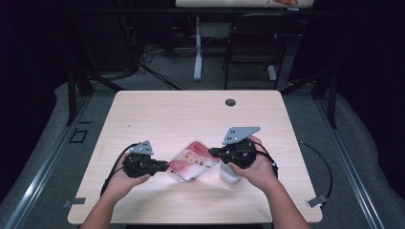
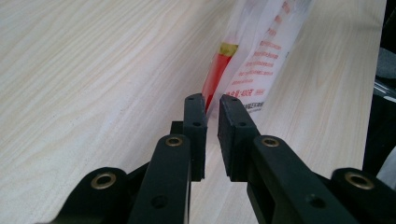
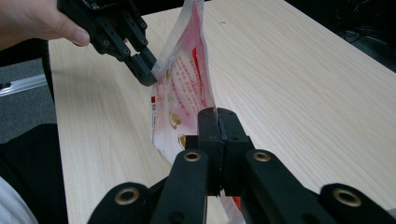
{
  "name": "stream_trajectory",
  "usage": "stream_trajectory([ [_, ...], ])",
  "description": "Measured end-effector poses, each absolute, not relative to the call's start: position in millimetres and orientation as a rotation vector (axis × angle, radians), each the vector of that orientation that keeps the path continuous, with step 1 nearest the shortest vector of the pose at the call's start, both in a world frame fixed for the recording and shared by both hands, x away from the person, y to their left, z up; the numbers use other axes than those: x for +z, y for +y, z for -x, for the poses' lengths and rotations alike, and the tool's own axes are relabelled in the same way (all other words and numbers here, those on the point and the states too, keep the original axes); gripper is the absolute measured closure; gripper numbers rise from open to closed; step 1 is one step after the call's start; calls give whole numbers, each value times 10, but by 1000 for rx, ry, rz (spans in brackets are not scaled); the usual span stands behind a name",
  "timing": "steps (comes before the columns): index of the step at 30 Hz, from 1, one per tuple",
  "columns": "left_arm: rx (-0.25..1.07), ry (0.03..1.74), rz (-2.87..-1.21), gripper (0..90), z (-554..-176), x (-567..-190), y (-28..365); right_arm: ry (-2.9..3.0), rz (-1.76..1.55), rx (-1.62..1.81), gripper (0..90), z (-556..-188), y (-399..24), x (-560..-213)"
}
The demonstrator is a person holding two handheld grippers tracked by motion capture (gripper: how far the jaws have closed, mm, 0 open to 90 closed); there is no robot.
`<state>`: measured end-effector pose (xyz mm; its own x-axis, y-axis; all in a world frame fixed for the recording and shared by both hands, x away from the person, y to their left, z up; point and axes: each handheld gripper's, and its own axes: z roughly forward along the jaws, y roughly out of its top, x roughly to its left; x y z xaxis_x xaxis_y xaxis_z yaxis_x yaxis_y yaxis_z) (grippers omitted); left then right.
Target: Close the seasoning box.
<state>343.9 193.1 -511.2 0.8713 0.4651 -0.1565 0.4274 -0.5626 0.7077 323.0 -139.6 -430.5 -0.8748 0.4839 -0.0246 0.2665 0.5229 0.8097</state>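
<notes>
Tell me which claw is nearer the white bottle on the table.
Right. The right claw sits just above and beside the white bottle, shut on the red-and-white pouch. The left claw grips the pouch's far edge, across from the bottle.

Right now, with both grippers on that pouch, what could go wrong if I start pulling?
1. The left gripper pinches just the thin edge of the pouch and its fingers show a gap, so it may slip free.
2. The right gripper is clamped tight on the opposite edge; pulling apart could tear the film.
3. A white container sits under the right hand and could get knocked over.
</notes>
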Motion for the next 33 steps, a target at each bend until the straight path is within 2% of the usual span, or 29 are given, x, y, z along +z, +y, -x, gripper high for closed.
stream_trajectory([
  [16, 56, 676, -2233, 785, -3444, -5140, 1952, 2506, -616, 1308, 883, -3224, -1332, -4282],
  [33, 60, 705, -2246, 777, -3439, -5227, 1995, 2504, -549, 1297, 891, -3242, -1056, -4165],
])
